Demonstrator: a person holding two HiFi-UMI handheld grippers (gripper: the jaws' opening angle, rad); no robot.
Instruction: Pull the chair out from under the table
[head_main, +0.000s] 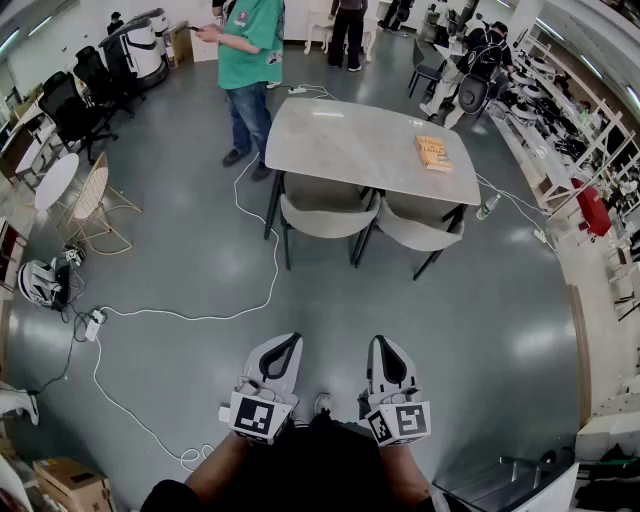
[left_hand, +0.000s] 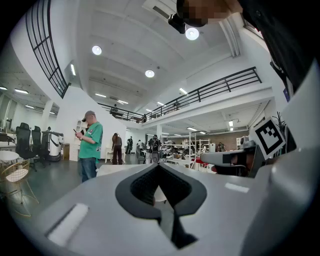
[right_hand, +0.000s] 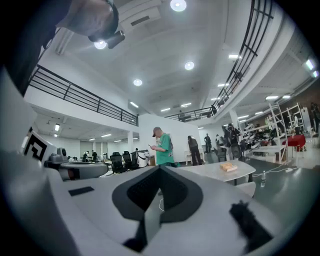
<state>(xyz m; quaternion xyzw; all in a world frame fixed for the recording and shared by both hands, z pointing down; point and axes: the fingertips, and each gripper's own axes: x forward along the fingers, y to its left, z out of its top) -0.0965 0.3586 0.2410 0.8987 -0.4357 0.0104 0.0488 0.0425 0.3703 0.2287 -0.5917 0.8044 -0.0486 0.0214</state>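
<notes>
— Where's the chair they're meant to pull out?

— Well ahead of both grippers, and it hasn't been touched. There are actually two. One chair (head_main: 325, 215) sits almost straight ahead of the left gripper (head_main: 288, 340). A second chair (head_main: 420, 228) is ahead and off to the right of the right gripper (head_main: 383, 342). Both are pushed in under the table (head_main: 340, 135), with their backs against its near edge. I can't tell which one is meant.

— And the grippers?

— Each has its jaws pressed together with nothing between them. They're held level, side by side, low in front of the person's body. I'd say that's just how you carry them across open floor, since there's nothing to grip until a chair back is within reach. The jaws will have to part before then.

— Is anything in the way?

— A cable (head_main: 200, 315) lies looped over the floor ahead and to the left of the left gripper, running up toward the table's left legs. It could be a trip hazard, or catch a chair leg as the chair slides back. A person in a green shirt (head_main: 245, 60) stands beyond the table's far left corner, clear of the chairs. On the tabletop, ahead of the right gripper, there's a book (head_main: 433, 153). It lies flat and well back from the edge, so a tug on a chair shouldn't disturb it. A bottle (head_main: 487, 207) lies on the floor just past the second chair.
</notes>
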